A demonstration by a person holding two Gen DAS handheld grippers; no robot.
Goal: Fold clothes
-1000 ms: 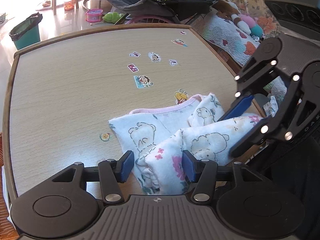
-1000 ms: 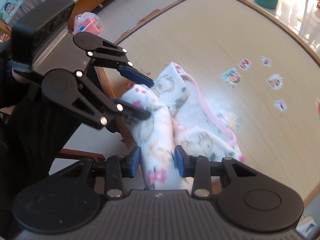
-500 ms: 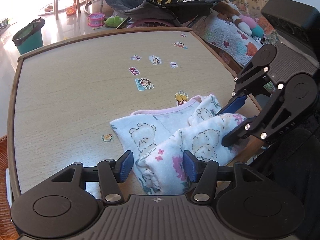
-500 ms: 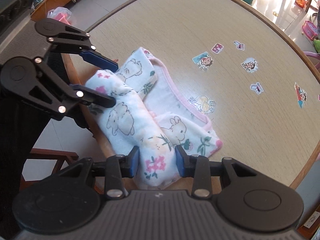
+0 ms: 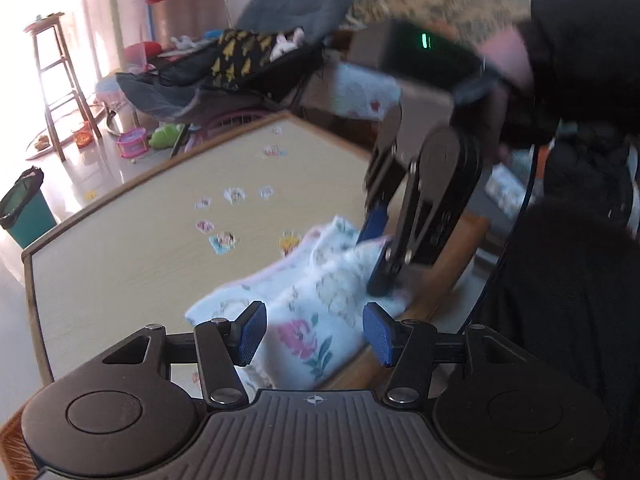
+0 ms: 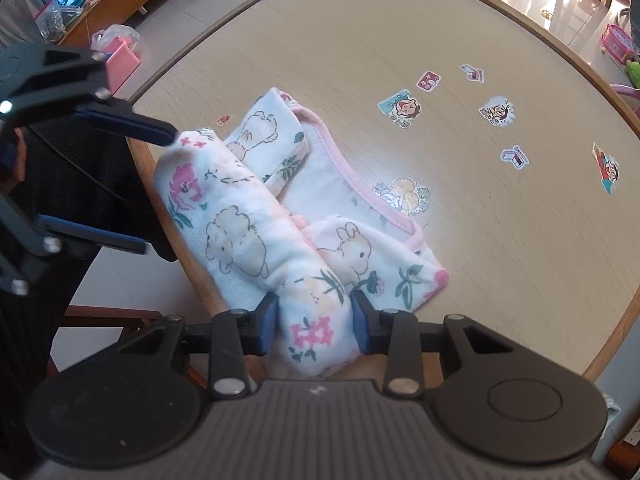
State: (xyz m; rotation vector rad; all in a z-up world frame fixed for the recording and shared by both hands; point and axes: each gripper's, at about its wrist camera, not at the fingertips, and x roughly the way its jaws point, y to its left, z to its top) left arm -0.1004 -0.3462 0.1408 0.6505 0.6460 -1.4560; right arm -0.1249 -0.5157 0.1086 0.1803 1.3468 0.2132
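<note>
Tongs in my right hand (image 6: 314,322) pinch one end of the rolled floral garment (image 6: 256,232), blue pads pressed against both its sides. My left tongs (image 5: 314,330) stand half open around the roll's other end, pads clear of the cloth. The roll lies along the table's (image 6: 400,32) near edge, partly overhanging it, with the rest of the garment spread just inward. Beyond it the tabletop is bare but for stickers (image 6: 404,108). A green bin (image 5: 24,212) stands on the floor past the far corner; I cannot tell its contents.
</note>
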